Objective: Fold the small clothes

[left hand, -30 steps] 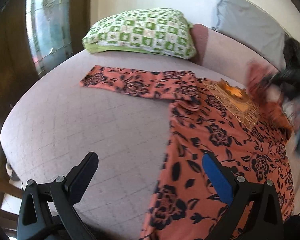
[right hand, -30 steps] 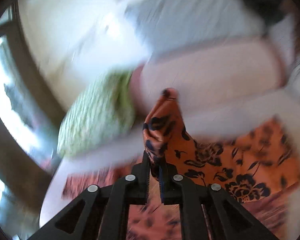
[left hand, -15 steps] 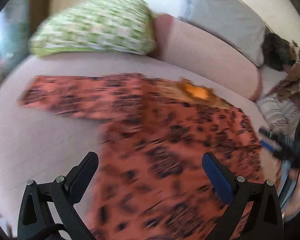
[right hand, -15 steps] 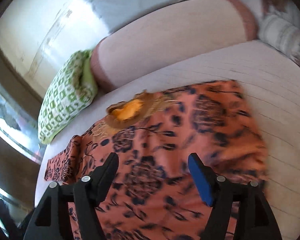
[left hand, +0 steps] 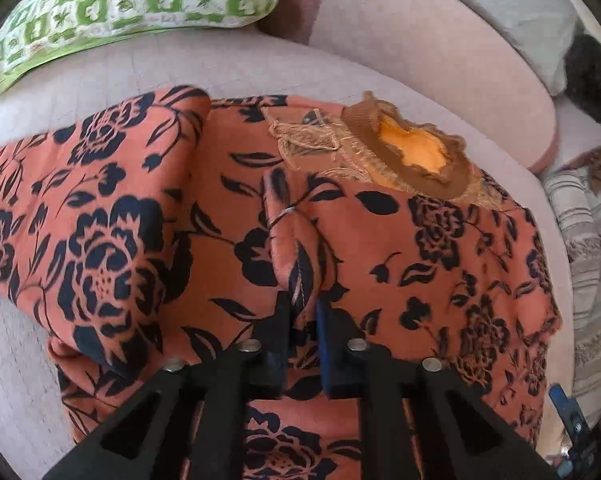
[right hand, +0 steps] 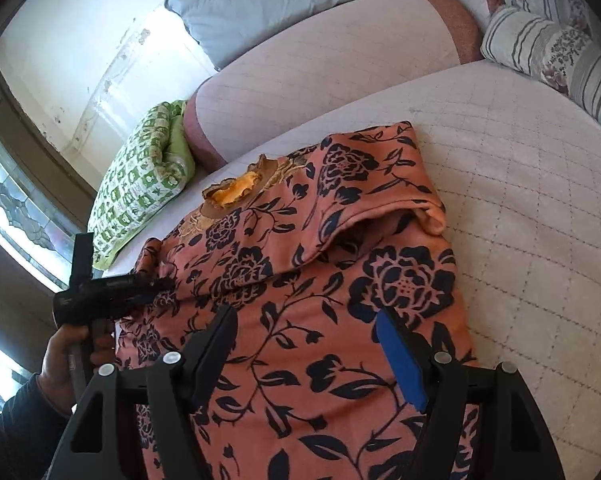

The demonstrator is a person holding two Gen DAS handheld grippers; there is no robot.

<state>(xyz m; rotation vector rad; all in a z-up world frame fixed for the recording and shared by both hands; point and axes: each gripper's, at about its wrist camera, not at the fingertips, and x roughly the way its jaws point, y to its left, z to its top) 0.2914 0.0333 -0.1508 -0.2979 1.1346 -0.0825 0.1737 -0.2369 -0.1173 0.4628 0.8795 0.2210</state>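
An orange garment with black flowers (left hand: 380, 248) lies on the pale quilted bed (left hand: 112, 68); its brown neckline with yellow lining (left hand: 412, 152) points to the far side. My left gripper (left hand: 302, 312) is shut on a raised pinch of the garment's fabric near its left side. One sleeve (left hand: 88, 208) lies spread out to the left. In the right wrist view the right sleeve (right hand: 376, 192) is folded over the garment's body (right hand: 308, 344). My right gripper (right hand: 308, 344) is open just above the body, holding nothing. The left gripper shows there at the left (right hand: 156, 282).
A green patterned pillow (left hand: 120, 4) lies at the bed's far left. A pink bolster (left hand: 428, 60) and a grey pillow (right hand: 284, 4) lie along the head. Striped and flowered bedding (right hand: 552, 44) is piled at the right. A window (right hand: 16, 208) is on the left.
My right gripper let go of the sleeve, which now lies folded over the body, and stands open. My left gripper moved in over the garment and shut on a pinch of its fabric.
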